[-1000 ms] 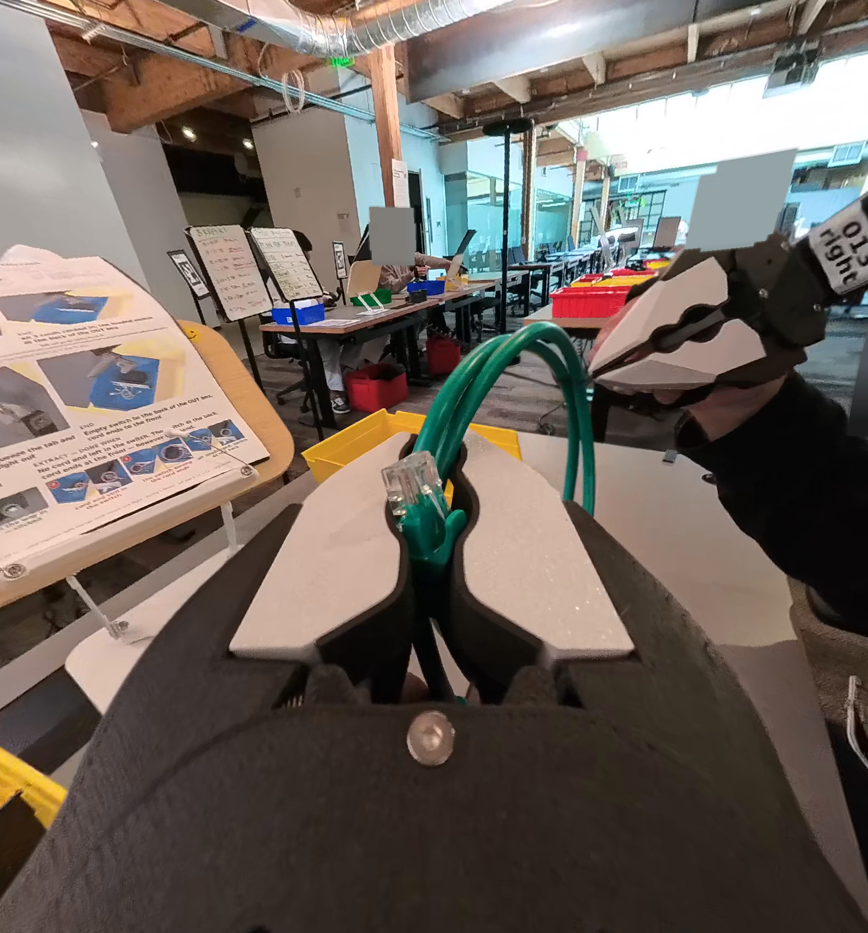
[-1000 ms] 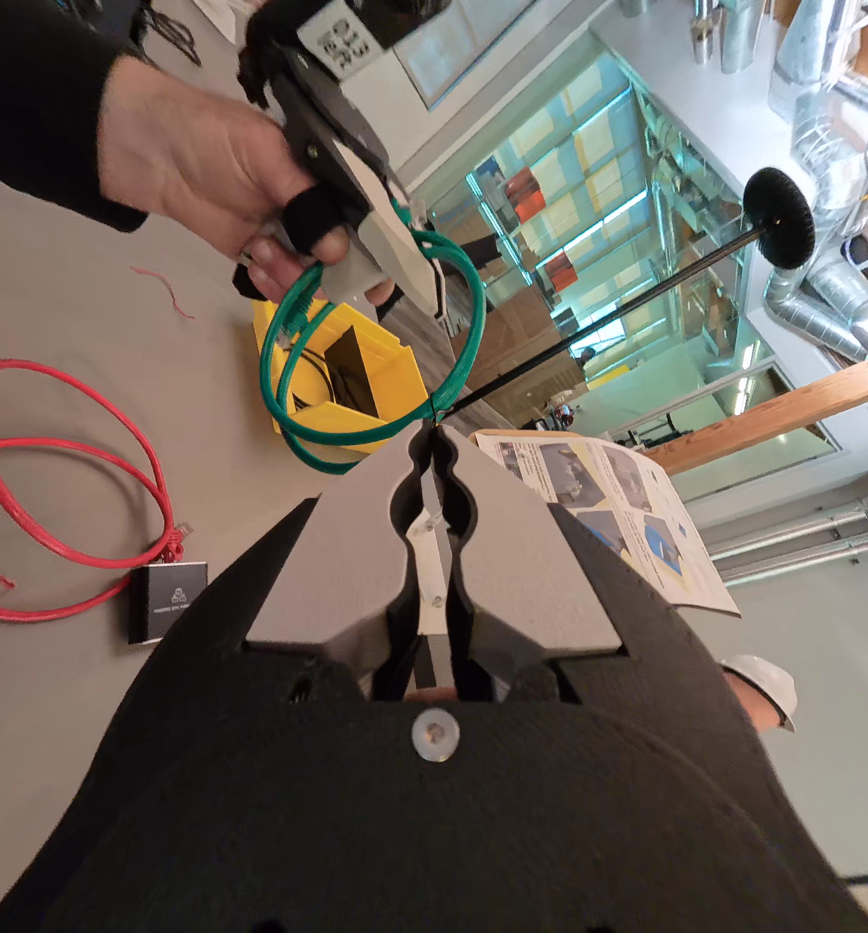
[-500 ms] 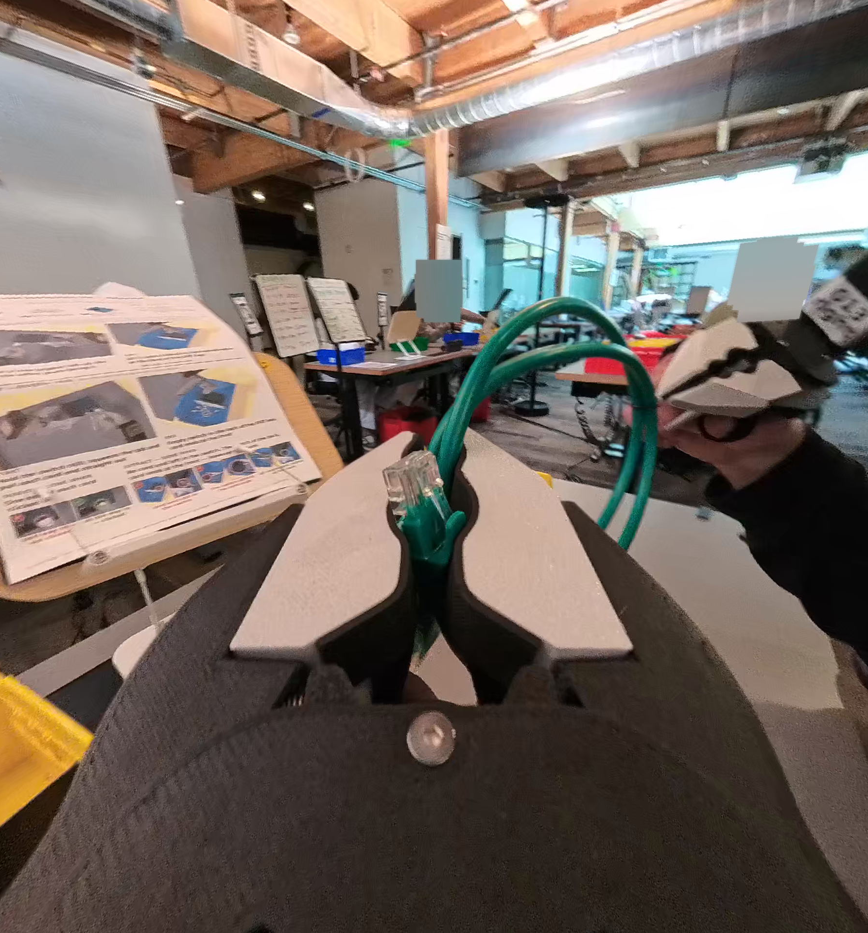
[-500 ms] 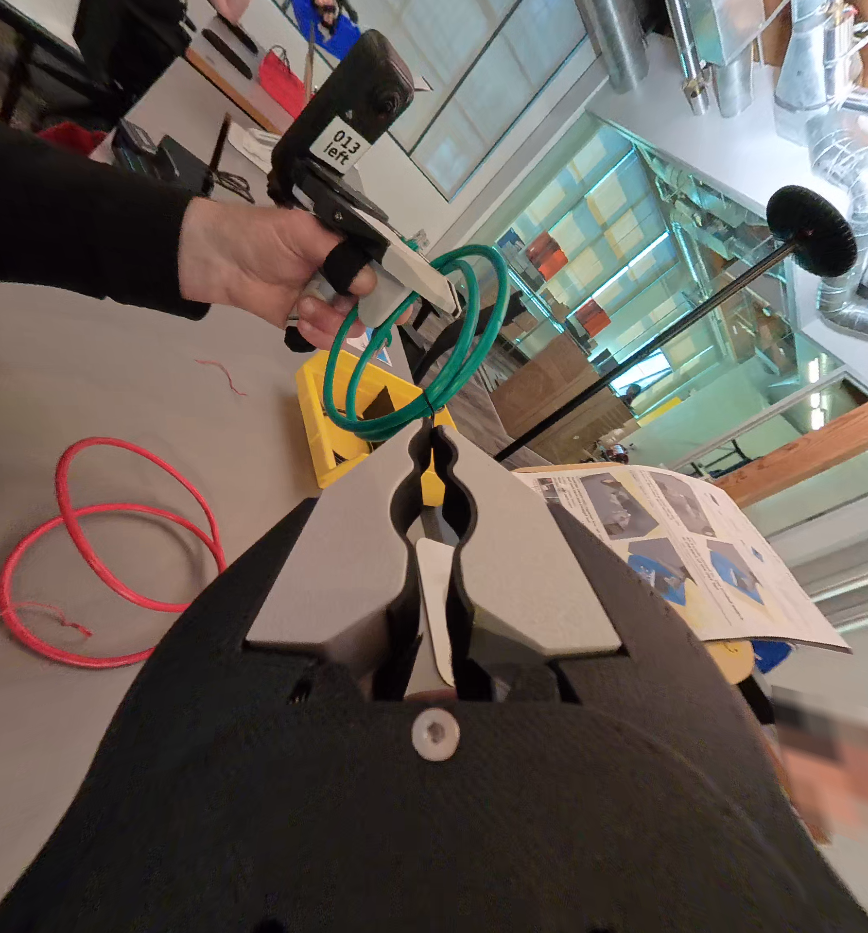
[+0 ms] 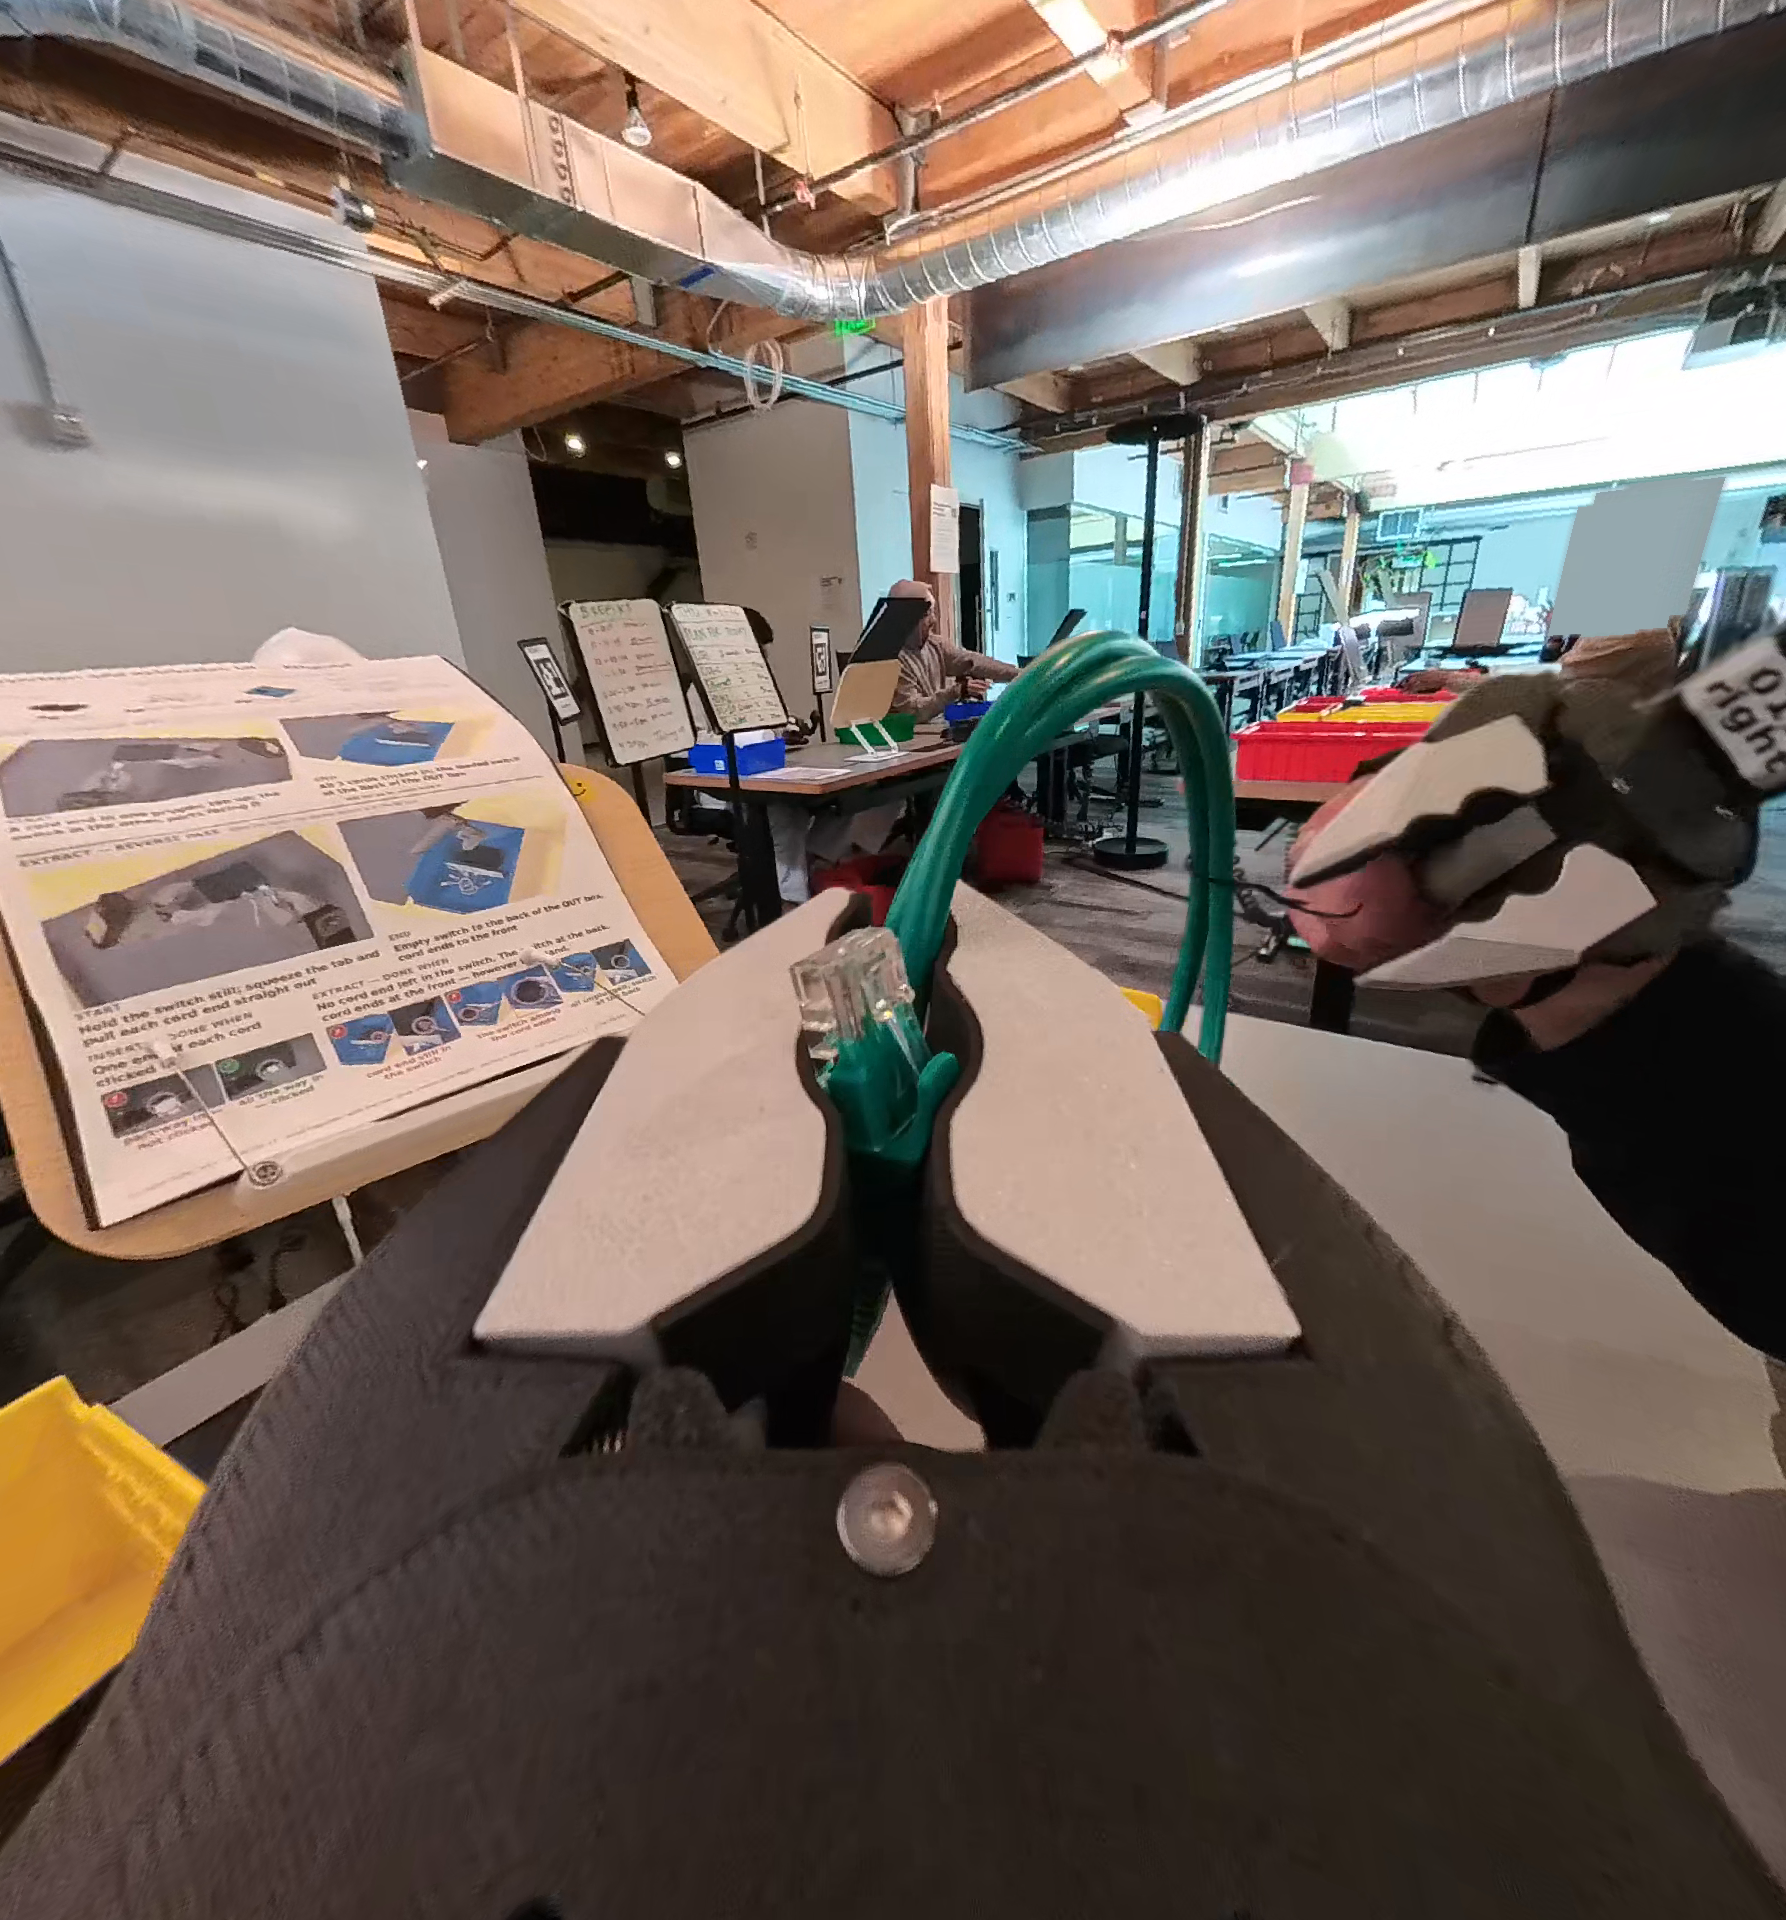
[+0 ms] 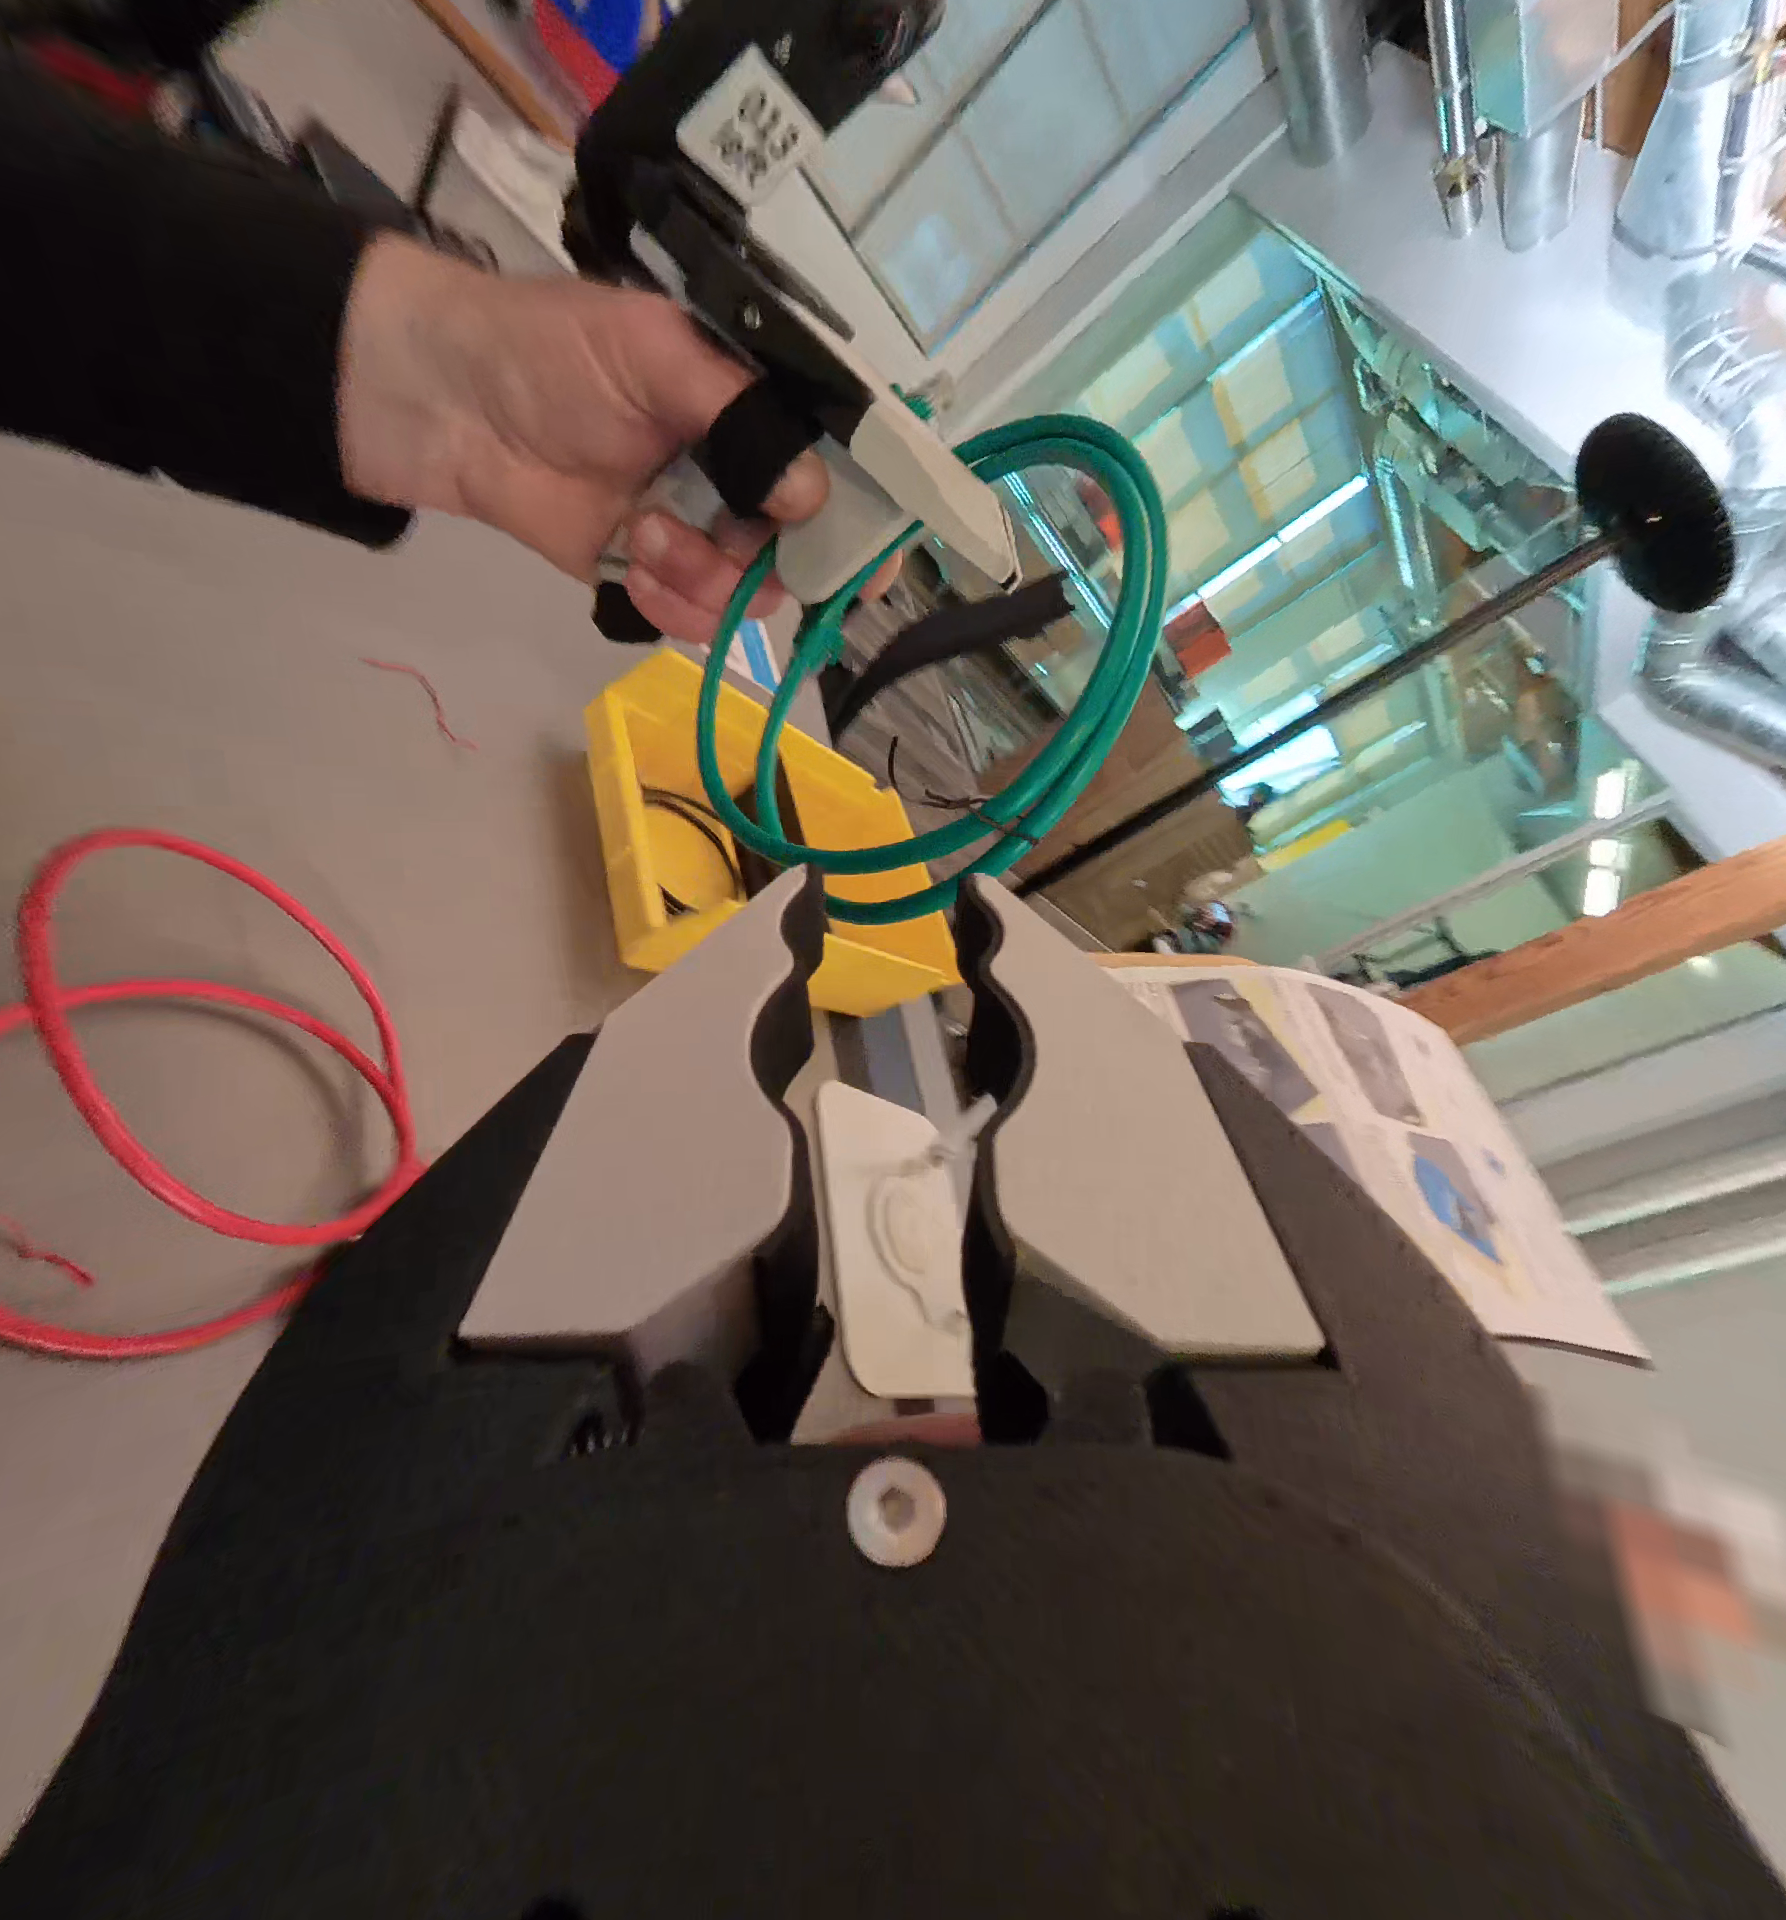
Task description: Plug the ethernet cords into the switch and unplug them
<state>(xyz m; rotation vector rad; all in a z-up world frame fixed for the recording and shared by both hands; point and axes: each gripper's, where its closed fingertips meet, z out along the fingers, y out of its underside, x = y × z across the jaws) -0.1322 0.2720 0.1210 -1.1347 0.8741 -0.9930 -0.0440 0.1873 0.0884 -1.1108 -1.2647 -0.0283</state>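
On my far left a yellow bin [image 5: 27, 1538] pokes in at the table edge, and behind it a printed instruction sheet [image 5: 276, 914] leans on its wooden stand [image 5: 650, 873]. My left gripper [image 5: 894, 1023] is clamped on the green ethernet cord [image 5: 1034, 717], pinching it just below the clear plug [image 5: 847, 987], which sticks up between the fingers; the green boot sits right in the notch, and the rest of the cord arcs up and over to the right in a bundled coil, then drops toward the grey table [image 5: 1554, 1351]. Farther right, my right gripper [image 5: 1471, 862] is held in the air near the hanging loop, its fingers parted with a modest gap and nothing between them. From that gripper's own camera, going left to right: the red ethernet cord [image 6: 182, 1091] lies coiled loose on the table, a second yellow bin [image 6: 754, 821] stands at the far table edge, and my left hand [image 6: 546, 416] grips the other tool above it with the green coil dangling below. The lowest part of that coil hangs just beyond my right fingertips [image 6: 754, 997], seen through the gap; I cannot tell whether it touches them. The instruction sheet shows again at the right. I cannot see the switch in either view.
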